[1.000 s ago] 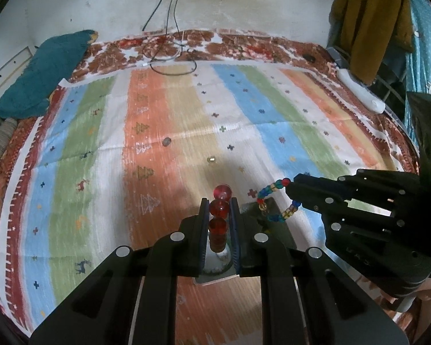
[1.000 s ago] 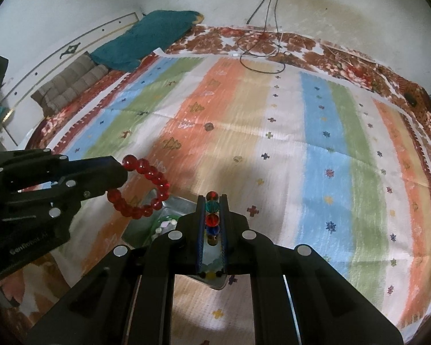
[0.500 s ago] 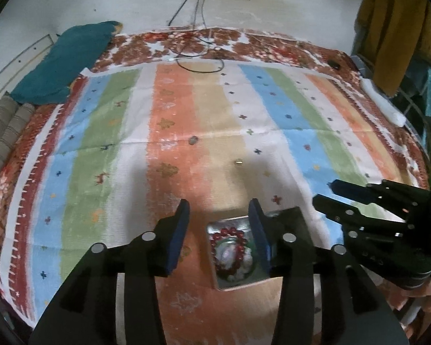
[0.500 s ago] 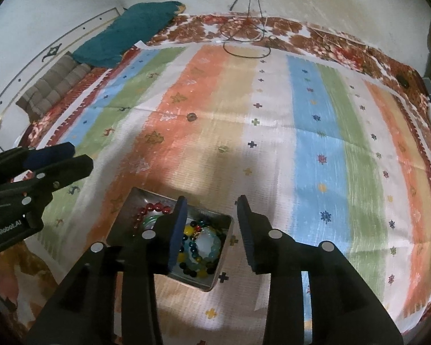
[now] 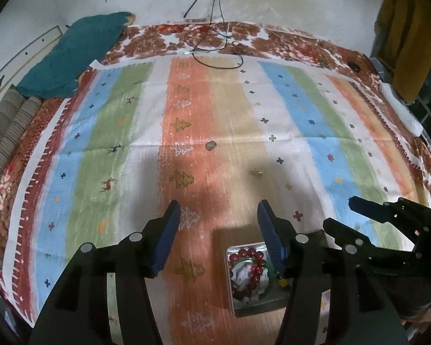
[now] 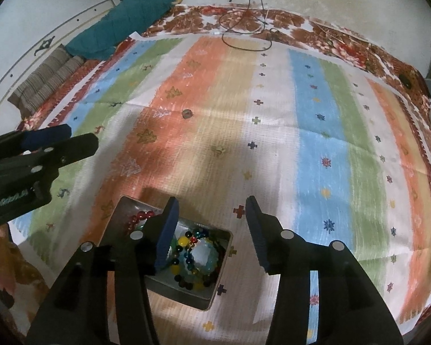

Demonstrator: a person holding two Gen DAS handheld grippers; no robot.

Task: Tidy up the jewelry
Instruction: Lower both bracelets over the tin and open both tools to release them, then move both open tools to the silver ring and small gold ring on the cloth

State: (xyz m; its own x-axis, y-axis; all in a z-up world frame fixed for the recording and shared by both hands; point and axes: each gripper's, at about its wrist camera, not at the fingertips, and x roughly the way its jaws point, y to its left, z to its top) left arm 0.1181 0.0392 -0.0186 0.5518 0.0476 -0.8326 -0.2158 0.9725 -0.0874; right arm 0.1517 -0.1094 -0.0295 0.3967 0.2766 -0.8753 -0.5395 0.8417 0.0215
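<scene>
Over on the left, the left gripper [image 5: 217, 215] is held above the striped cloth [image 5: 123, 143] with its blue-padded fingers [image 5: 169, 230] spread wide and nothing between them. Just below and inside its right finger sits the metal tin [image 5: 235, 304], and in it the red bead bracelet [image 5: 248, 273] is seen curled around a pale piece.

From the right wrist view the same tin [image 6: 215, 290] is shown more fully: red beads at its far left corner, and the mixed-colour bead bracelet [image 6: 186, 247] coiled beside a pale blue-green ring of beads [image 6: 207, 256]. All of it lies inside the walls; nothing is seen draped over the rim.

Further up the cloth two small loose pieces are left outside: a dark little bead [image 6: 186, 113] on the orange stripe, and a tiny gold-coloured bit [image 5: 257, 173] nearer the middle. What exactly they are cannot be told at this size.

On the right, the right gripper [image 6: 212, 224] is likewise carried with fingers parted and empty, hovering over the tin's near edge.

If those two strays are counted as jewellery, a pick-up is judged to be the step in hand. It would best be done with the fingers narrowed before descent, brought straight down astride the piece, and closed gently, since small round things are likely to squirt away on woven cloth. The tin should be kept clear of the fingers so it is not nudged.
</scene>
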